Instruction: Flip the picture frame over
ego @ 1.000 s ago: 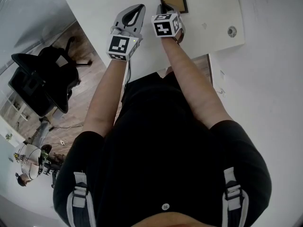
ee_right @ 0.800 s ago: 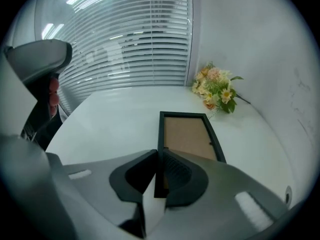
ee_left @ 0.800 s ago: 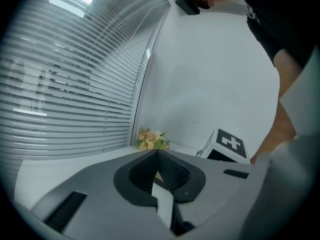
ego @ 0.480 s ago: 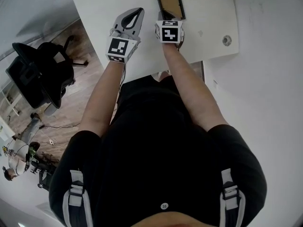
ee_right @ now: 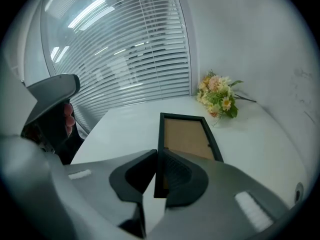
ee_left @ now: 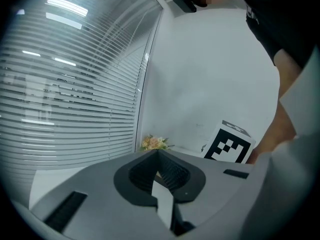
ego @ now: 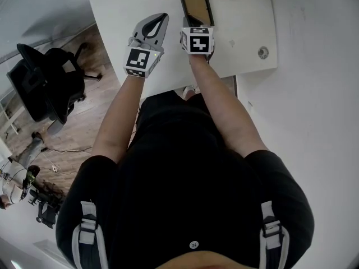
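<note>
The picture frame (ego: 197, 8) is black with its brown backing board up, at the far side of the white table (ego: 241, 38). My right gripper (ego: 190, 22) is shut on the frame's near left corner. In the right gripper view the black edge of the frame (ee_right: 187, 136) stands pinched between the jaws of the right gripper (ee_right: 156, 154), and the frame's near end is lifted. My left gripper (ego: 162, 17) hovers just left of the frame, shut and empty. Its closed tips (ee_left: 157, 156) show in the left gripper view.
A small bunch of flowers (ee_right: 219, 96) lies on the table just beyond the frame, near the wall. A round cable grommet (ego: 262, 52) sits in the table's right part. A black office chair (ego: 47, 83) stands on the wooden floor to the left.
Both grippers have risen a little. The right one keeps its hold on the frame and has brought its near end up. The left stays shut and empty.
</note>
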`<state>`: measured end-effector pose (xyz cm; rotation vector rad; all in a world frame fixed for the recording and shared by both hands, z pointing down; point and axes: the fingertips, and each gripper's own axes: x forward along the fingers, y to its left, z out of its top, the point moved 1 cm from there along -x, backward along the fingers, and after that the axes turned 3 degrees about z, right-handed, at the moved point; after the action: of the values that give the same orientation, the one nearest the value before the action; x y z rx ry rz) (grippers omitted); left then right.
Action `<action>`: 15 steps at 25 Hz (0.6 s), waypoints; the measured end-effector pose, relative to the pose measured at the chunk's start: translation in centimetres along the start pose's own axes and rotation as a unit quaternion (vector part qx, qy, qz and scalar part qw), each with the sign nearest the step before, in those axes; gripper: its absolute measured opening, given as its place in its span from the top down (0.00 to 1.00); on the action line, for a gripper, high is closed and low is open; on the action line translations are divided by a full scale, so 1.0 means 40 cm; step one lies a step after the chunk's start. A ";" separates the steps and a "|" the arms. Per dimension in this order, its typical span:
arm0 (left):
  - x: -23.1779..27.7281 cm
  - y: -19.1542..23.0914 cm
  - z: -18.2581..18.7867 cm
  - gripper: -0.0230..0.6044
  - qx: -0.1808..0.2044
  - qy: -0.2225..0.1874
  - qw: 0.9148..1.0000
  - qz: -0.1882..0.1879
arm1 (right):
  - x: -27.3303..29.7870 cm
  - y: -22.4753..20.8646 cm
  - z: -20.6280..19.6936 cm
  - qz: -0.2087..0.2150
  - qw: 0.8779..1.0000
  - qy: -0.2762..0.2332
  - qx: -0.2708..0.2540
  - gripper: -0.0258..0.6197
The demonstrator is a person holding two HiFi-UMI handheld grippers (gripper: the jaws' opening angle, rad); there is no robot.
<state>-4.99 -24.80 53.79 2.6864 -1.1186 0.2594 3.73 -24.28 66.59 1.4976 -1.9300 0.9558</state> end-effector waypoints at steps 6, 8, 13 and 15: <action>-0.020 -0.016 0.025 0.95 0.003 -0.010 1.000 0.016 | -0.040 0.026 0.019 0.035 0.999 -0.008 0.012 0.88; -0.026 -0.024 0.033 0.95 0.003 -0.014 1.000 0.020 | -0.052 0.038 0.019 0.050 0.999 -0.010 0.019 0.88; -0.047 -0.034 0.047 0.95 0.006 -0.021 0.999 0.030 | -0.084 0.071 0.021 0.085 0.995 -0.014 0.049 0.88; -0.054 -0.037 0.048 0.95 0.006 -0.022 0.999 0.035 | -0.093 0.086 0.021 0.103 0.992 -0.012 0.065 0.88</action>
<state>-5.27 -22.85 51.21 2.6788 -1.2292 0.2197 1.38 -22.22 62.52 1.4050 -2.1063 1.1781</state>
